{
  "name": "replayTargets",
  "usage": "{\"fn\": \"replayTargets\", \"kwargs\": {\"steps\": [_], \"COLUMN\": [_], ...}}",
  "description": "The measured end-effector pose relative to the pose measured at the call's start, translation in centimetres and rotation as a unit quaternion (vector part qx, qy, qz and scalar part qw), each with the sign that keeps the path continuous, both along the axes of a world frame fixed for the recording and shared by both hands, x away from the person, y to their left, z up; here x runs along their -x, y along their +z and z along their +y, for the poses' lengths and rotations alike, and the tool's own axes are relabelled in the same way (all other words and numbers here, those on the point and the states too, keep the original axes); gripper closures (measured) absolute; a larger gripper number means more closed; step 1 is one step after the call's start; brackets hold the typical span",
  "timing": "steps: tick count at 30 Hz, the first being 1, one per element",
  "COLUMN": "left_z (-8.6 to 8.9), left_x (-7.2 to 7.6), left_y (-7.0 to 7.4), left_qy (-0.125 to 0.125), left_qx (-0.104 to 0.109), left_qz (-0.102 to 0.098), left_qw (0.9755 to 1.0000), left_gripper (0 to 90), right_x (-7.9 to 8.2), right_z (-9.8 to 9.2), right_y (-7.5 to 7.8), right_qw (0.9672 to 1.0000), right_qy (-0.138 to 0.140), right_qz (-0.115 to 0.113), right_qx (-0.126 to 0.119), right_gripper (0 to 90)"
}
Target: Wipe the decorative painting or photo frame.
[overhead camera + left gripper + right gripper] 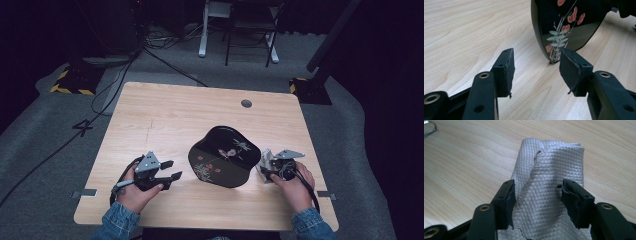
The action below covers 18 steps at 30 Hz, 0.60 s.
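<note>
Right gripper (536,195) jaws straddle grey cloth (549,170) — black tray (224,156) alongside.

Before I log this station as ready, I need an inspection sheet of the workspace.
Surface: light wooden table, a round grommet hole near its far edge.
Job's things: glossy black lacquer tray with flower painting; folded grey waffle-textured cloth.
Clutter: nothing seen.
Grippers: left hand-held gripper open, beside the tray; right hand-held gripper straddles the cloth, grip unclear.
Cables: black cables across the floor.
Surroundings: grey carpet, folding chair.
</note>
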<state>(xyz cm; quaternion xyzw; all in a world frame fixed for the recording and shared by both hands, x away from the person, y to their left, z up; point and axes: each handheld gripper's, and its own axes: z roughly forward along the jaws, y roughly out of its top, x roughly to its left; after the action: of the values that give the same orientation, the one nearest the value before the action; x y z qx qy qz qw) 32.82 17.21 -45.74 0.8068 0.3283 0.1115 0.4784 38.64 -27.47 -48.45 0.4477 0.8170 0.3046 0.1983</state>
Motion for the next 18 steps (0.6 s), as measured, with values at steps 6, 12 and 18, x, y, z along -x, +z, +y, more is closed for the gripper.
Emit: {"fn": "replayTargets", "kwargs": {"steps": [6, 12, 18], "left_z": [-0.27, -0.44, -0.52], "left_x": [-0.02, -0.05, -0.02], "left_y": [-0.22, -0.41, -0.47], "left_qy": [-0.005, -0.008, -0.011], "left_qx": [-0.003, -0.005, -0.005], "left_qz": [0.006, 0.009, 0.011], "left_qw": [1.0, 0.9999, 0.9999], "left_gripper": [46.2, 46.2, 46.2], "right_x": [-0.13, -0.16, 0.0], "right_z": [0.16, -0.16, -0.35], "right_y": [-0.29, -0.49, -0.35], "right_qw": [1.0, 1.0, 1.0], "right_qy": [0.002, 0.002, 0.001], "right_qz": [0.0, -0.003, -0.009], "right_qx": [0.005, -0.009, -0.003], "right_gripper": [44.8, 56.2, 77.5]}}
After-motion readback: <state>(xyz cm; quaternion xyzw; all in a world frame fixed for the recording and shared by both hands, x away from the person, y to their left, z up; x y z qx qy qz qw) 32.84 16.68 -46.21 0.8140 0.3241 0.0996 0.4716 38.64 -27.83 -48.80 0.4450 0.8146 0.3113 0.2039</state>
